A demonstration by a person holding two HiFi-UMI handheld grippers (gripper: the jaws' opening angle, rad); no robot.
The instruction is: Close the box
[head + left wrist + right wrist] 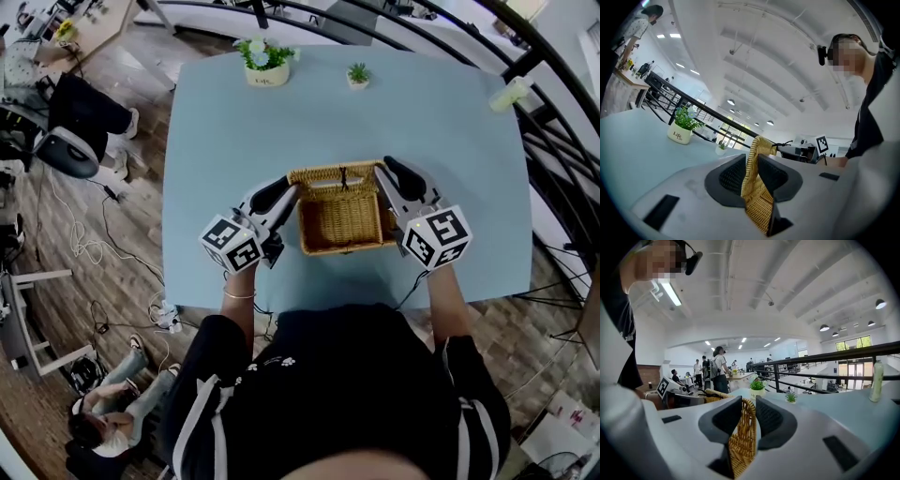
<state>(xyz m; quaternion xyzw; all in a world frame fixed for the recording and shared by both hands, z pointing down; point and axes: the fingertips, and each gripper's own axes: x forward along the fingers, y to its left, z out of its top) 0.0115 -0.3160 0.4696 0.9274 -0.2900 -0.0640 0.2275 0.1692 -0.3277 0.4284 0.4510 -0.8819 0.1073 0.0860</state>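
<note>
Pale blue table (281, 141), wood plank floor (131, 281), black railing (825, 358), white ceiling (764, 277), strip light (671, 294)

Left claw (751, 164), right claw (748, 405), apparently clamped

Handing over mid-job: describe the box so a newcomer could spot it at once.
On the pale blue table, look to the near edge, in front of the person. There sits the wicker box, gripped on its side walls by the left tongs and right tongs. It alone is woven and golden-brown; the big plant, small plant and bottle stand at the far side.
</note>
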